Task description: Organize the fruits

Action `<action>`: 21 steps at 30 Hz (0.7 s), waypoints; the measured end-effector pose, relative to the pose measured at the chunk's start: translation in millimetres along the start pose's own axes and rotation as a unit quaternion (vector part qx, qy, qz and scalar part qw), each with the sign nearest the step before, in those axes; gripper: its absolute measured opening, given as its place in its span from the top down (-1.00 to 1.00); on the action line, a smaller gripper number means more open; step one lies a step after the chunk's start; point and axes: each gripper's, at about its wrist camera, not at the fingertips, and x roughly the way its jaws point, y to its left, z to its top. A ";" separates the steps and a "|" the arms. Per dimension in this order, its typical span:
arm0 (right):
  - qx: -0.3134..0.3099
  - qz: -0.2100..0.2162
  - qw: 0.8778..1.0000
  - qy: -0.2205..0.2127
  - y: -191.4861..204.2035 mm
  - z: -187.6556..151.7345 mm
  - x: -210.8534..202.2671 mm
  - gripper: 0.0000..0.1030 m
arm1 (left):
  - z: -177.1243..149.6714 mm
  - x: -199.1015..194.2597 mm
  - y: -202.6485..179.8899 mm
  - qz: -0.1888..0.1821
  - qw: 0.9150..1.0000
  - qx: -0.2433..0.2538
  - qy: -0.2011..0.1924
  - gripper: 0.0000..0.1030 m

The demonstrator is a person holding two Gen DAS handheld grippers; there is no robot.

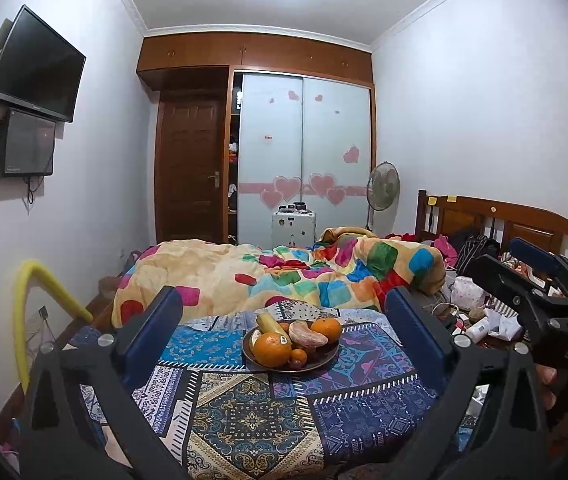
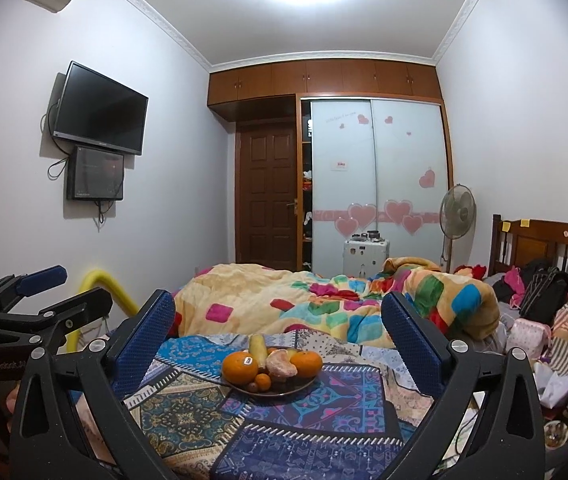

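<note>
A bed (image 1: 323,420) filled the lower part of both wrist views, covered near the cameras by a patchwork cloth (image 1: 252,412) in blue, purple and cream. Farther back lay a rumpled quilt (image 1: 284,276) with bright coloured squares. Behind the bed stood a wardrobe (image 1: 303,152) with pale sliding doors bearing pink hearts, and a dark wooden door (image 1: 188,168) to its left. A black television (image 1: 36,66) hung on the left wall, with a smaller screen (image 1: 26,144) just below it. A standing fan (image 1: 382,186) stood near the wooden headboard (image 1: 499,220) on the right.

The left gripper (image 1: 284,334) pointed along the bed with its two blue-padded fingers (image 1: 152,332) spread wide, nothing between the pads. The right gripper (image 2: 278,340) pointed the same way, its fingers (image 2: 140,344) likewise spread wide and empty. Each tool showed at the edge of the other's view.

The dark plate (image 1: 280,369) of fruit sat on the patchwork cloth, framed between the open fingers of each gripper but well apart from them. On the plate, a large orange (image 1: 272,349) with a small sticker sat at the front left, a second orange (image 1: 326,329) at the back right, and a peeled citrus fruit (image 1: 307,334) between them. A banana (image 1: 270,324) lay behind the front orange. A small orange fruit (image 1: 298,356) rested at the front edge, just beside the large orange.
</note>
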 end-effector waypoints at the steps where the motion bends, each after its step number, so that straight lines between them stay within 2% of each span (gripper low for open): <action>1: 0.001 0.000 1.000 0.000 0.0 -0.5 0.2 -1.00 | 0.0 0.2 -0.2 0.000 1.000 0.000 0.000 -1.00; 21: 0.007 0.002 1.000 0.001 -3.5 -0.1 -3.5 -1.00 | -0.5 1.2 -1.3 -0.002 1.000 -0.001 0.000 -1.00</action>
